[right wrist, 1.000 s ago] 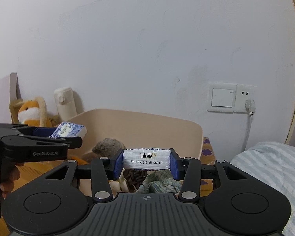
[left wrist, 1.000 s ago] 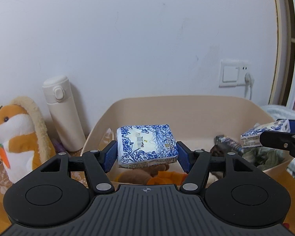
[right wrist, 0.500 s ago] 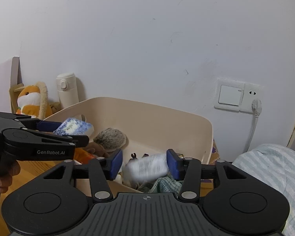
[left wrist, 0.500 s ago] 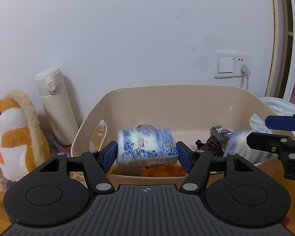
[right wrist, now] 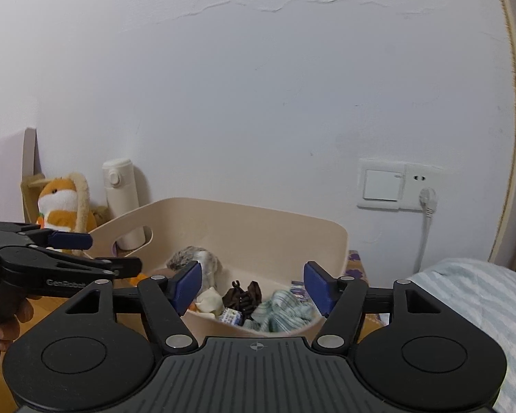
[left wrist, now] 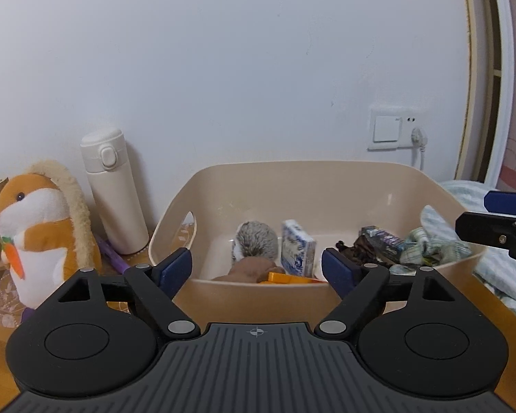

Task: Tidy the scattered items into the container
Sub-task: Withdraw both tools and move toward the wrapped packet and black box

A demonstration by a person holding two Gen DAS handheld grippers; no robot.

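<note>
A beige plastic bin (left wrist: 326,186) (right wrist: 258,227) stands against the wall. Inside it a blue-and-white tissue pack (left wrist: 297,242) stands on end beside a grey furry toy (left wrist: 256,241) (right wrist: 196,256). A second small tissue pack (right wrist: 231,316) lies near the bin's front, by a brown hair clip (right wrist: 242,297) and a striped cloth (right wrist: 285,309) (left wrist: 426,241). My left gripper (left wrist: 256,265) hangs at the bin's near rim, its jaws opening with nothing between them. My right gripper (right wrist: 253,287) is likewise opening and empty over the bin's right part.
A white flask (left wrist: 113,189) and an orange-and-white plush (left wrist: 41,227) stand left of the bin on the wooden table. A wall switch with a plugged socket (right wrist: 399,189) is on the right. Striped bedding (right wrist: 464,296) lies to the right. A hand (right wrist: 7,316) holds the left gripper.
Both grippers let go of their tissue packs, which dropped into the bin. Both pairs of jaws widened and both grippers drew back a little from the bin.
</note>
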